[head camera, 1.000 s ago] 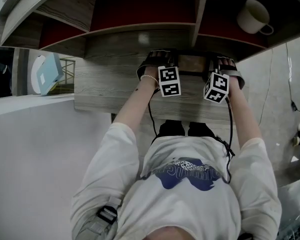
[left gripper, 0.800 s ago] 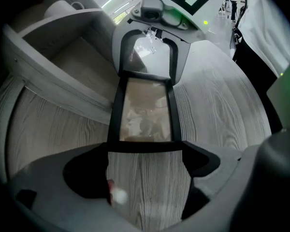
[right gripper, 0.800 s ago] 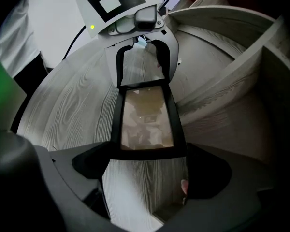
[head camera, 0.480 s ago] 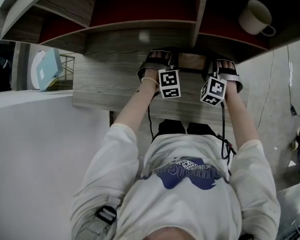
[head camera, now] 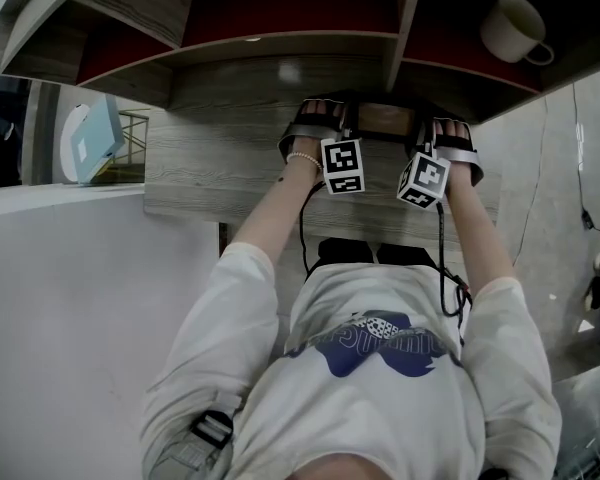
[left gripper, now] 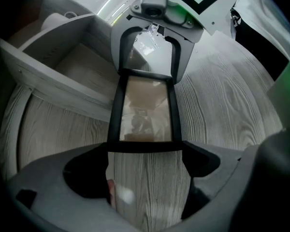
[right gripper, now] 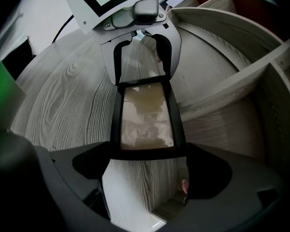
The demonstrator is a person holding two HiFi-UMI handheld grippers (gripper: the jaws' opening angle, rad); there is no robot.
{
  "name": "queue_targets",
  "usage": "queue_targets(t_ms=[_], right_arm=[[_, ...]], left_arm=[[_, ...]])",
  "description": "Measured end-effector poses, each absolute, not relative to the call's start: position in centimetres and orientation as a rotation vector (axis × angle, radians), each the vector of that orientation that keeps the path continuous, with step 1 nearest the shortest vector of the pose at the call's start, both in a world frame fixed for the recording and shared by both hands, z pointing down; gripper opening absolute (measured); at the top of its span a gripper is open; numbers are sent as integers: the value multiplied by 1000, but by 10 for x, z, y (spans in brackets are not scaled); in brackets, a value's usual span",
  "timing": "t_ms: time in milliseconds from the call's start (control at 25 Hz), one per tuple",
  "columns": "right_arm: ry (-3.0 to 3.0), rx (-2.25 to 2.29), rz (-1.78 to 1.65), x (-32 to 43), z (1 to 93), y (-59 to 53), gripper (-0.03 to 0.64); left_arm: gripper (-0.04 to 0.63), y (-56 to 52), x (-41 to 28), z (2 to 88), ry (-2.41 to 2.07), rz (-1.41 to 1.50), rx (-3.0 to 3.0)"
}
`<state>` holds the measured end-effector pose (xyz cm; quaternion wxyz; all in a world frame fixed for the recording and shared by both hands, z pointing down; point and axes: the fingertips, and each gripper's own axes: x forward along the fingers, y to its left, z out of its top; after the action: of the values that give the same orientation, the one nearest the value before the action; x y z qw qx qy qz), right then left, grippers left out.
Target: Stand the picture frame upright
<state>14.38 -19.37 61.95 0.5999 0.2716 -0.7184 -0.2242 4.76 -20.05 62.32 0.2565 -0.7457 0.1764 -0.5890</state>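
Note:
A black picture frame (head camera: 384,119) with a glass front lies lengthwise on the wooden desk (head camera: 220,168), under the shelf unit. My left gripper (head camera: 352,120) is shut on its left end and my right gripper (head camera: 417,125) is shut on its right end. In the left gripper view the picture frame (left gripper: 145,111) runs from my left gripper (left gripper: 145,151) to the right gripper (left gripper: 148,37) at the far end. The right gripper view mirrors this: the picture frame (right gripper: 147,116) spans from the right gripper (right gripper: 147,156) to the left gripper (right gripper: 140,38). Whether the frame touches the desk I cannot tell.
A white mug (head camera: 517,28) sits in the right shelf compartment, also visible as the mug (left gripper: 55,21) in the left gripper view. A shelf divider (head camera: 400,18) stands just behind the frame. A blue and white object (head camera: 90,143) lies left of the desk.
Both hands have crept slightly forward toward the shelf; the right gripper's marker cube shifted a little left. Both grippers hold the frame throughout.

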Motion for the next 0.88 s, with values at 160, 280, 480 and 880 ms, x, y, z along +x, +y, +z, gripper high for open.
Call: queue_targets(t_ms=[160, 280, 480, 880], right_arm=[[-1654, 641, -517, 143, 630, -194, 457], [-1636, 659, -518, 144, 632, -194, 457], [-1608, 705, -544, 143, 630, -195, 457], [-1549, 762, -598, 147, 627, -200, 457]], left_arm=[[466, -201, 48, 626, 480, -1582, -2009], [466, -200, 49, 627, 471, -1566, -2005], [466, -203, 48, 625, 477, -1533, -1979], [466, -207, 49, 621, 486, -1477, -1933]])
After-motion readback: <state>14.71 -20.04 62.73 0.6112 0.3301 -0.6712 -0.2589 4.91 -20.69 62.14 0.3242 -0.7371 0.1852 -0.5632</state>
